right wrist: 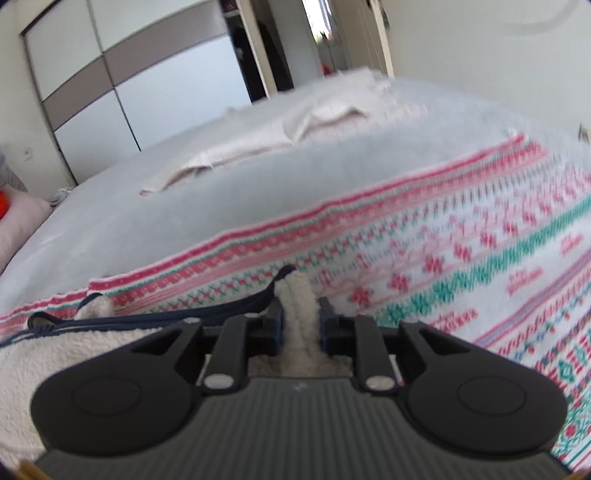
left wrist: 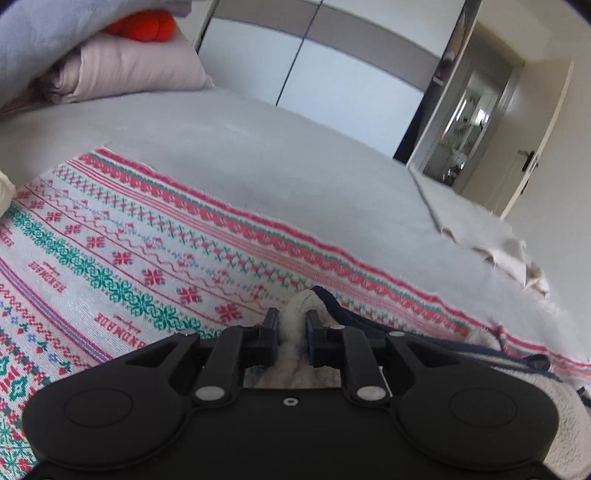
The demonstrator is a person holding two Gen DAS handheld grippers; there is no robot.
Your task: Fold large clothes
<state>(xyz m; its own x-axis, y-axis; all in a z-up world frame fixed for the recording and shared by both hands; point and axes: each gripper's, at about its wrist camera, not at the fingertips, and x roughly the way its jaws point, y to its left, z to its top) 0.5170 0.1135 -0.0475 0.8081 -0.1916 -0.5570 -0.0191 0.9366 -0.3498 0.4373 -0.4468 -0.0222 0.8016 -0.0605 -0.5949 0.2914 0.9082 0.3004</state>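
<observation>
In the left wrist view, the left tool (left wrist: 291,321) sits at the lower centre of the frame, its two black fingers (left wrist: 270,325) clenched on a bunched fold of the cream fleece garment (left wrist: 300,306), which has a dark navy trim (left wrist: 332,299) running off to the lower right. The garment lies on a patterned blanket (left wrist: 110,258) in red, green and white bands that fills the left and middle of the frame and is spread over the grey bed (left wrist: 258,147). At the upper left, a pink pillow (left wrist: 129,70) rests on the bed with an orange object (left wrist: 144,27) behind it and a pale blue cloth (left wrist: 44,33) draped above. A white wardrobe (left wrist: 332,74) stands across the top centre, and an open door (left wrist: 532,147) shows at the upper right. In the right wrist view, the right tool (right wrist: 300,317) at the lower centre likewise grips a raised ridge of the same fleece garment (right wrist: 298,299) between its fingers (right wrist: 276,321); more of the fleece spreads to the lower left, edged by the navy trim (right wrist: 166,314). The blanket (right wrist: 480,240) stretches across the right half, somewhat blurred. A beige cloth (right wrist: 258,140) lies rumpled on the bed (right wrist: 147,206) in the upper middle, with the wardrobe (right wrist: 129,74) at the upper left.
</observation>
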